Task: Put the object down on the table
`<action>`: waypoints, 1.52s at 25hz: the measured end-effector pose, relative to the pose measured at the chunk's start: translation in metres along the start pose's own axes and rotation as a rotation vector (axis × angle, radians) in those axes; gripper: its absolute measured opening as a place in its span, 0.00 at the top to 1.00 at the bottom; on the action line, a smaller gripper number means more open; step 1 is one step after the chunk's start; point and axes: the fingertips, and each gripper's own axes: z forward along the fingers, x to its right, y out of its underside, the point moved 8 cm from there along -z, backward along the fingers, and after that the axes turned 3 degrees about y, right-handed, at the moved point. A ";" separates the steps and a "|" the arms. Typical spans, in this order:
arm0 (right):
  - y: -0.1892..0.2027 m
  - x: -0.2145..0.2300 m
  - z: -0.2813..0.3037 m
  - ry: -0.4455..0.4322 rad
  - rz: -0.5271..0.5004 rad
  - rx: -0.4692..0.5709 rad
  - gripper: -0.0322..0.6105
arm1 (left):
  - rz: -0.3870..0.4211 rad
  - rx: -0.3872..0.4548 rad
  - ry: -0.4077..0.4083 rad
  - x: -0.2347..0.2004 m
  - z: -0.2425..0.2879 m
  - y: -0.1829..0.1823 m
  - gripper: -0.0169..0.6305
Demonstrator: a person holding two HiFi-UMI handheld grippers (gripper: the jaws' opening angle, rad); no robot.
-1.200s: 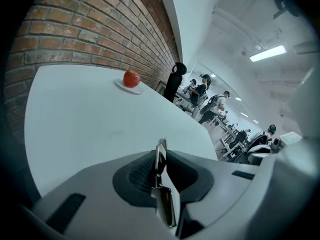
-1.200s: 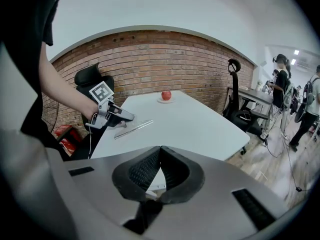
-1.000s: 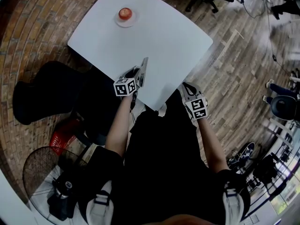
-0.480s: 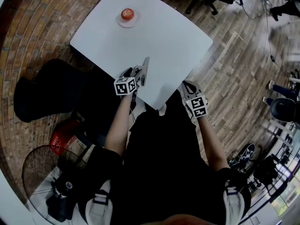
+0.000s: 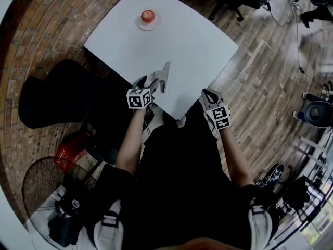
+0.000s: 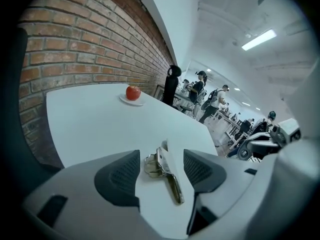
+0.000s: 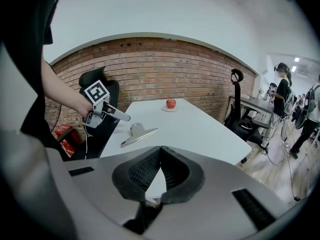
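Now, bench (image 5: 197,46): white with rounded corners, sitting beside a brick wall (image 7: 165,69).
Chair (image 7: 89,78): black, standing at the bench's left side, behind the left hand.
Left tongs (image 6: 161,170): jaws have just been opening and are standing wide apart, gripping nothing. The pads (image 6: 120,176) are flanking the clip without touching it.
Right tongs (image 7: 159,171): jaws are pressing together at the tips and holding nothing. It is hovering off the bench's near edge, apart from the left tongs.
Metal clip (image 7: 136,133): lying flat on the bench near its near edge, between the left tongs' jaws.
Saucer (image 5: 148,24): sitting near the bench's far corner, well apart from the clip.
Apple (image 5: 148,16): red, resting on the saucer.
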 end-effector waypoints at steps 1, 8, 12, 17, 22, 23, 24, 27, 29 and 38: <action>0.000 -0.003 -0.001 0.001 0.001 0.004 0.95 | 0.003 0.009 0.005 0.001 -0.005 0.000 0.54; 0.002 -0.023 -0.010 0.012 0.002 0.029 0.95 | 0.051 0.041 0.051 0.014 -0.035 0.008 0.71; 0.006 -0.033 -0.014 0.003 0.001 0.036 0.95 | 0.081 0.022 0.120 0.030 -0.047 0.021 0.79; 0.006 -0.051 -0.017 0.009 -0.008 0.049 0.95 | 0.125 0.049 0.159 0.048 -0.069 0.033 0.89; 0.010 -0.072 -0.025 0.015 -0.003 0.057 0.95 | 0.179 0.074 0.179 0.060 -0.092 0.042 0.93; 0.011 -0.076 -0.025 0.014 -0.004 0.054 0.95 | 0.183 0.082 0.184 0.060 -0.097 0.043 0.93; 0.012 -0.081 -0.026 0.013 -0.005 0.052 0.95 | 0.189 0.091 0.189 0.060 -0.101 0.043 0.93; 0.013 -0.092 -0.030 0.020 -0.004 0.058 0.95 | 0.204 0.113 0.202 0.060 -0.114 0.047 0.93; 0.015 -0.095 -0.033 0.029 0.001 0.063 0.95 | 0.199 0.137 0.220 0.063 -0.121 0.046 0.93; 0.021 -0.091 -0.052 0.058 0.003 0.067 0.95 | 0.265 0.195 0.285 0.092 -0.143 0.030 0.93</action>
